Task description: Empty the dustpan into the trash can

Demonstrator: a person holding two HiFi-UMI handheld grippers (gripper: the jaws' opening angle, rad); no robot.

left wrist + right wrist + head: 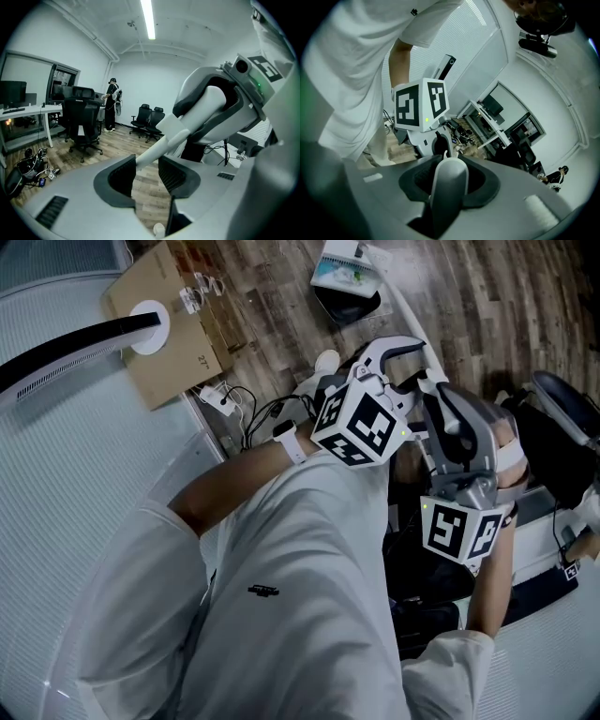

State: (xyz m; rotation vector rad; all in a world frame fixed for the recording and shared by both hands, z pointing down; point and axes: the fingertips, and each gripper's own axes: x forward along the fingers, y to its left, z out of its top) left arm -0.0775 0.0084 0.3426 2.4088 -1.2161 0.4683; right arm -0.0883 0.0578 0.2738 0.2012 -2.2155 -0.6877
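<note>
Left tool (146,174) clamped on the white handle (157,146); right tool (449,182) clamped on its grey grip end (450,192). I see the dustpan (349,302) at the handle's far end, over the wood floor (487,296), with litter (342,268) in it.

Legible with any certainty nowhere: only a small dark print, perhaps "21T", on the cardboard box (173,343), a tiny unreadable mark on the white shirt (300,559), and letterless square black-and-white codes on the cube (361,423) of the left gripper (146,174) and the cube (459,531) of the right gripper (449,180).
</note>
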